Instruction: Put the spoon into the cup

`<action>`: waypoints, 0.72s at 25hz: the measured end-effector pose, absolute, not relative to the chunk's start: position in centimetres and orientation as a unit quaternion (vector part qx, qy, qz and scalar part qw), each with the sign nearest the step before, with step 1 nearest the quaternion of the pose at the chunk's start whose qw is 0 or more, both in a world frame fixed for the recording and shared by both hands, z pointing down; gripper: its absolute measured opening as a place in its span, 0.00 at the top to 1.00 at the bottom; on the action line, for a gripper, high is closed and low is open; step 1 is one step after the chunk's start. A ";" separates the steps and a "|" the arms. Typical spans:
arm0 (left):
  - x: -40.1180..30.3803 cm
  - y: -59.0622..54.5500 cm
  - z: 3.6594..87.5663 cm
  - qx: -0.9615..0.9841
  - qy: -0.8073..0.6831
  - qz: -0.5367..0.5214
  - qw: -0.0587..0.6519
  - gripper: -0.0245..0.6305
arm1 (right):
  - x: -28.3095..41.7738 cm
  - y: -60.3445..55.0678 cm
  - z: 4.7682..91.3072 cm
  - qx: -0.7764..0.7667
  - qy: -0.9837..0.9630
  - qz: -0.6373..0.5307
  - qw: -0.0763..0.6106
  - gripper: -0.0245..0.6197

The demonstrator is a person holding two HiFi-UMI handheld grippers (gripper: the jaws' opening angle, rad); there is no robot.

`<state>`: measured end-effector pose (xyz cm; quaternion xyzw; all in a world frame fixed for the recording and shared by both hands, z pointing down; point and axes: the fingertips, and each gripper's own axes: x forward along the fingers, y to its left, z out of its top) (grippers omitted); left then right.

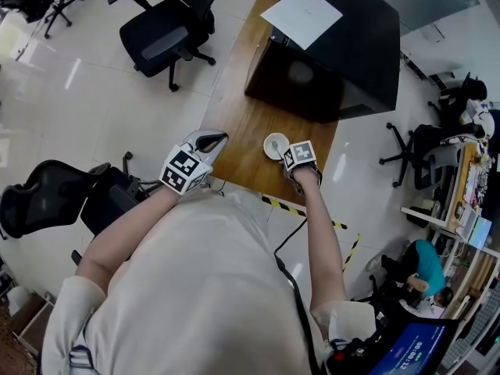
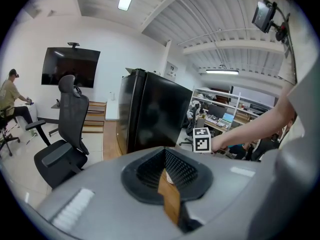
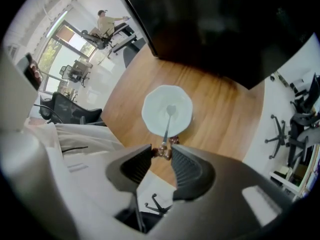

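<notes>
Spoon [image 3: 166, 126] dips into white cup [image 3: 152, 109], handle pinched by right fingers [image 3: 186, 168]; left fingers [image 2: 183, 170] closed, empty.

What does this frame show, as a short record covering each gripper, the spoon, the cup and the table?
right gripper: shut on the spoon's handle, pointing down over the cup
spoon: bowl end inside the cup
cup: white, upright on the wooden table
left gripper: jaws together, empty, away from the cup
behind cup: black box

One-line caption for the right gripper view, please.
Right gripper holds the spoon by its handle, bowl pointing down into the white cup on the wooden table.
</notes>
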<state>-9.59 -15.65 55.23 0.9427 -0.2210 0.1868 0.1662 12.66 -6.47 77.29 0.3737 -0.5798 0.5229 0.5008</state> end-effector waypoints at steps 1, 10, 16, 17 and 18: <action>-9.6 -15.7 55.2 0.942 -0.222 0.186 0.167 0.96 | 12.7 -6.5 77.4 0.370 -0.578 0.524 0.505 0.77; -10.3 -16.0 55.5 0.939 -0.236 0.183 0.170 0.96 | 12.6 -6.8 78.4 0.341 -0.567 0.535 0.525 0.77; -10.4 -16.5 55.4 0.937 -0.247 0.178 0.172 0.96 | 12.7 -7.0 78.7 0.331 -0.563 0.540 0.530 0.77; -10.4 -16.5 55.4 0.937 -0.247 0.178 0.172 0.96 | 12.7 -7.1 78.8 0.330 -0.563 0.541 0.531 0.77; -10.4 -16.5 55.4 0.937 -0.247 0.178 0.173 0.96 | 12.7 -7.1 78.9 0.329 -0.562 0.542 0.531 0.77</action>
